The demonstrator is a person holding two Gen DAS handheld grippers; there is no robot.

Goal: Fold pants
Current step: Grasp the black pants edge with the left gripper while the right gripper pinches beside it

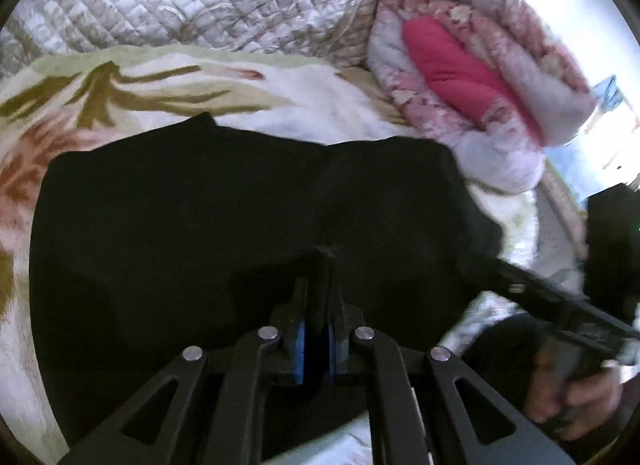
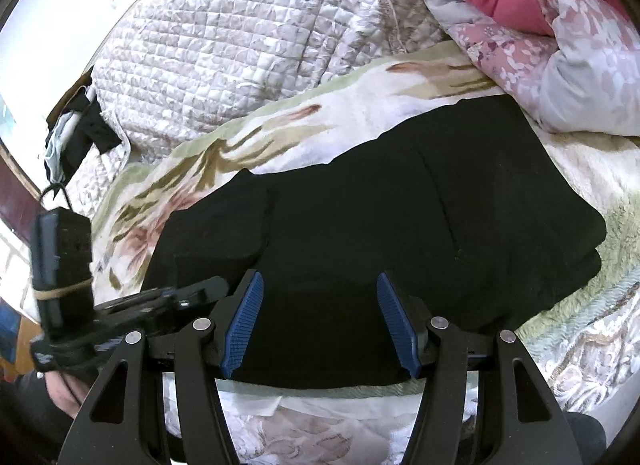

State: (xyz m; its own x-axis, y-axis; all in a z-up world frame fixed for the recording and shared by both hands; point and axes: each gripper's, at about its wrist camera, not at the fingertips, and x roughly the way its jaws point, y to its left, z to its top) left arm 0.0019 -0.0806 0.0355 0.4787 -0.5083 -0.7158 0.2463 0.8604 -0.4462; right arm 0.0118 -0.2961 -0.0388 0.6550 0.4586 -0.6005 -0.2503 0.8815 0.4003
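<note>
Black pants [image 1: 224,201] lie in a folded stack on a floral blanket [image 1: 120,93]; they also show in the right wrist view [image 2: 400,201]. My left gripper [image 1: 319,265] is shut, its blue pads pinching a fold of the black cloth near the front edge. My right gripper [image 2: 320,285] is open, its blue pads [image 2: 244,321] spread over the near edge of the pants and holding nothing. The left gripper shows at the left of the right wrist view [image 2: 176,297], low against the pants. The right gripper's arm shows at the right of the left wrist view [image 1: 560,297].
A quilted grey cover [image 2: 240,45] lies behind the blanket. A rolled pink floral duvet [image 1: 480,65] sits at the back right, close to the pants. A hand [image 1: 576,397] holds the right gripper. Dark clothes [image 2: 80,129] lie at the far left.
</note>
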